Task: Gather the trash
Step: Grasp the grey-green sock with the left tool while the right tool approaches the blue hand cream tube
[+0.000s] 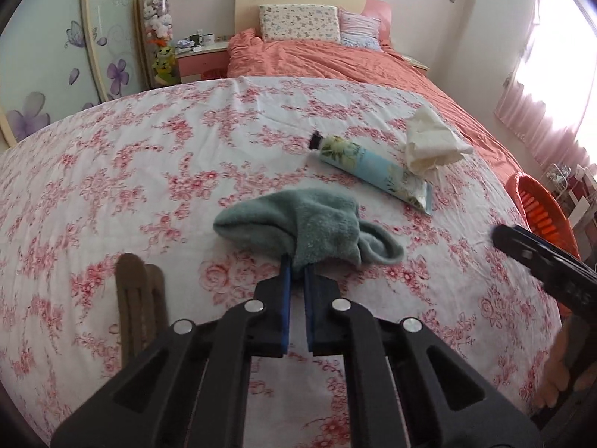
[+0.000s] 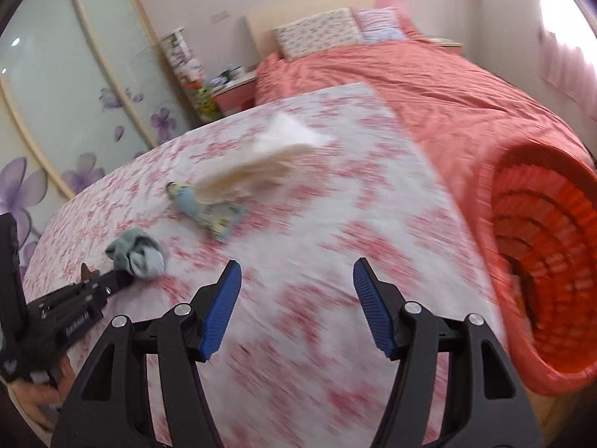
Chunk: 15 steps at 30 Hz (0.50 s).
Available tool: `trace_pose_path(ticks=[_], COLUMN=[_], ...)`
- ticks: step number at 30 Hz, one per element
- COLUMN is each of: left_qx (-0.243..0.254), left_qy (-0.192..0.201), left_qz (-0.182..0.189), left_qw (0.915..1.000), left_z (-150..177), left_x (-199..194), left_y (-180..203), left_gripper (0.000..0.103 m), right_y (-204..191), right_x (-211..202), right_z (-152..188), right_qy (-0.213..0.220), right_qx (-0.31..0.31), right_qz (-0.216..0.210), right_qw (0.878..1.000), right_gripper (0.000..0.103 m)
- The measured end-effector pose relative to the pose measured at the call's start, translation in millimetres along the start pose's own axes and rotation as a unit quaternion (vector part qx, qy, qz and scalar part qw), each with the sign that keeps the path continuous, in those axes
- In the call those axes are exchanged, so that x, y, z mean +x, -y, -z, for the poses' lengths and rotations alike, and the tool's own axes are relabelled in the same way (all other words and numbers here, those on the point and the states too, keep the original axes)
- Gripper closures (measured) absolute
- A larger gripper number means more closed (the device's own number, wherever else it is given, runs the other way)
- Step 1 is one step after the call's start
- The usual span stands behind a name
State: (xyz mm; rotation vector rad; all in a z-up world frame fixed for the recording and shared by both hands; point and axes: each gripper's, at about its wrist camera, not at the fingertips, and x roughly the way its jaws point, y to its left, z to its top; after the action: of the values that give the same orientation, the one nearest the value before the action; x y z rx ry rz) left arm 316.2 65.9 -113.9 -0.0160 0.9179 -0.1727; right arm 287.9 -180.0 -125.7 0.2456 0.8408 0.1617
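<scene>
At the near left of the floral bedspread (image 1: 149,156) lies a brown ribbed item (image 1: 136,298). Right of it, the left gripper (image 1: 296,261) pinches the near edge of a crumpled green sock (image 1: 298,224). Farther right lie a floral tube (image 1: 373,168) and, touching its far end, a crumpled white tissue (image 1: 429,142). The right gripper (image 2: 296,283) hovers with jaws spread, nothing between them. Rightmost, an orange basket (image 2: 541,261) stands beside the bed.

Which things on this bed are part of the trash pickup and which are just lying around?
Likely part of the job:
green sock, pinched in the left claw
crumpled tissue
floral tube
orange basket beside the bed
right claw, open and empty

Just lying about:
brown strip
pillows
nightstand
</scene>
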Motion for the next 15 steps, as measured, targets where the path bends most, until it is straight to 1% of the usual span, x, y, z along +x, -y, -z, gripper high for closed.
trace_pose_path(ticks=[3, 5, 7, 10, 14, 15], left_qx=[-0.001, -0.005, -0.012, -0.020, -0.023, -0.023], left_qy=[0.007, 0.008, 0.005, 0.003, 0.003, 0.003], left_qz=[-0.017, -0.025, -0.027, -0.028, -0.028, -0.027], left_qw=[0.9998, 0.9997, 0.9995, 0.9994, 0.9994, 0.9993], left_z=[-2, -4, -5, -5, -6, -6], left_x=[-4, -4, -4, -4, -4, -4], left_y=[-10, -21, -31, -42, -48, -48], left_gripper=[0.095, 0.095, 0.095, 0.095, 0.095, 0.095], right_y=[-17, -27, -37, -49, -62, -65], right_x=[20, 26, 33, 46, 57, 58], right_z=[-8, -14, -22, -28, -32, -32], right_qy=[-0.014, -0.013, -0.013, -0.032, -0.036, -0.037], right_qx=[-0.024, -0.040, -0.056, -0.080, -0.113, -0.120], right_qz=[0.004, 0.011, 0.010, 0.001, 0.014, 0.019], right_qw=[1.000, 0.999, 0.998, 0.996, 0.993, 0.992], right_gripper=[0.040, 0.039, 0.039, 0.039, 0.039, 0.041])
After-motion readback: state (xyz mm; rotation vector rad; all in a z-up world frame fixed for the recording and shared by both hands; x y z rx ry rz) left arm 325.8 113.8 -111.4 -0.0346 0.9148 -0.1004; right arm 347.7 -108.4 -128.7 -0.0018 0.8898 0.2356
